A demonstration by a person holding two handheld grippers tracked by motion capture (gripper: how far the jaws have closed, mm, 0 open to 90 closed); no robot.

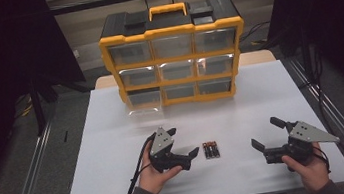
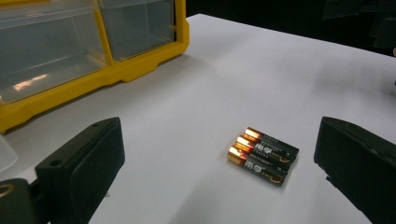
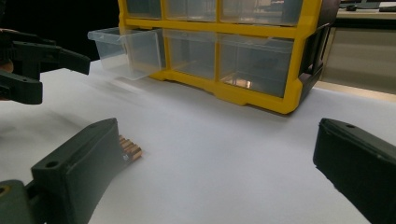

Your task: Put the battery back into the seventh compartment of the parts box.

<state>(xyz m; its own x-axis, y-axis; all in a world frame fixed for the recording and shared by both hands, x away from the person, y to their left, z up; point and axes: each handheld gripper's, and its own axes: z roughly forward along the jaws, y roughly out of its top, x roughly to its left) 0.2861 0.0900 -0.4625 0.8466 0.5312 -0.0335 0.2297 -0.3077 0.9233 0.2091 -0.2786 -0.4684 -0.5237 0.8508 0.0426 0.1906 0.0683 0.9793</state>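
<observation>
Three AAA batteries [image 1: 211, 150] lie side by side on the white table, black with copper ends, between my two grippers. My left gripper [image 1: 183, 141] is open just left of them, and in the left gripper view the batteries [image 2: 263, 155] lie ahead between its spread jaws [image 2: 219, 135]. My right gripper [image 1: 264, 132] is open to their right with nothing in it. In the right gripper view, the batteries [image 3: 130, 148] peek out from behind one jaw of the right gripper [image 3: 217, 126], and the left gripper [image 3: 46, 60] shows at the far left.
A yellow and black drawer cabinet [image 1: 172, 51] stands at the back of the white table [image 1: 260, 95]. Its bottom-left clear drawer [image 1: 143, 103] is pulled out, seen in the right gripper view as an empty drawer [image 3: 126, 51]. The other drawers sit flush.
</observation>
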